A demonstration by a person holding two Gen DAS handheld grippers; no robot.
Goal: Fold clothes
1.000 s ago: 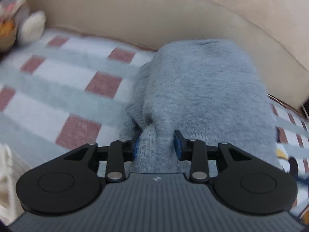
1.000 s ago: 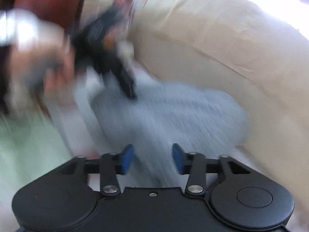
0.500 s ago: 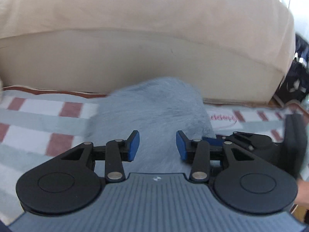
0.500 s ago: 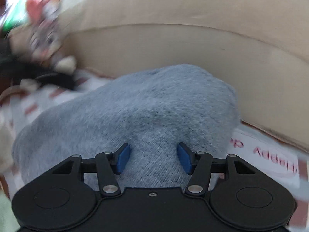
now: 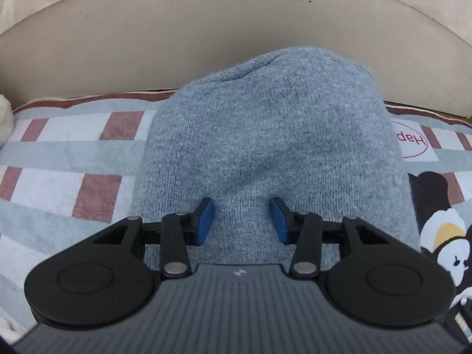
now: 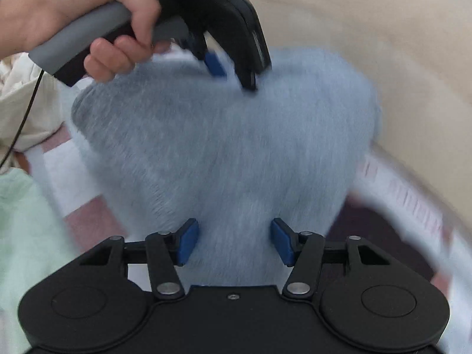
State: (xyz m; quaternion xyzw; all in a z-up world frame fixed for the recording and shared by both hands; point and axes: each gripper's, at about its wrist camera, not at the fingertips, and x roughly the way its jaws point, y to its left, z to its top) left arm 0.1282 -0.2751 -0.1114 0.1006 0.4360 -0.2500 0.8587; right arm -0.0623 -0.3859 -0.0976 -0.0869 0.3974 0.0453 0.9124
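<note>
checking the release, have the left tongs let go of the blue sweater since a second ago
Yes. The left tongs gripped a pinched fold then; now their jaws are opening, clear of the blue sweater, which lies flat against the sofa back.

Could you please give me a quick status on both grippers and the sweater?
Left gripper opening, nothing pinched. Right gripper open, empty. Blue-grey sweater lies folded on checked blanket. Nothing in the way.

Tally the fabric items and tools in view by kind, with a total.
Blue-grey fuzzy knit sweater: 1
Checked red, white and grey blanket: 1
Cream crumpled cloth: 1
Pale green cloth: 1
White plush toy, only partly in view: 1
Tools, left tool and right tool: 2
Total: 7
</note>
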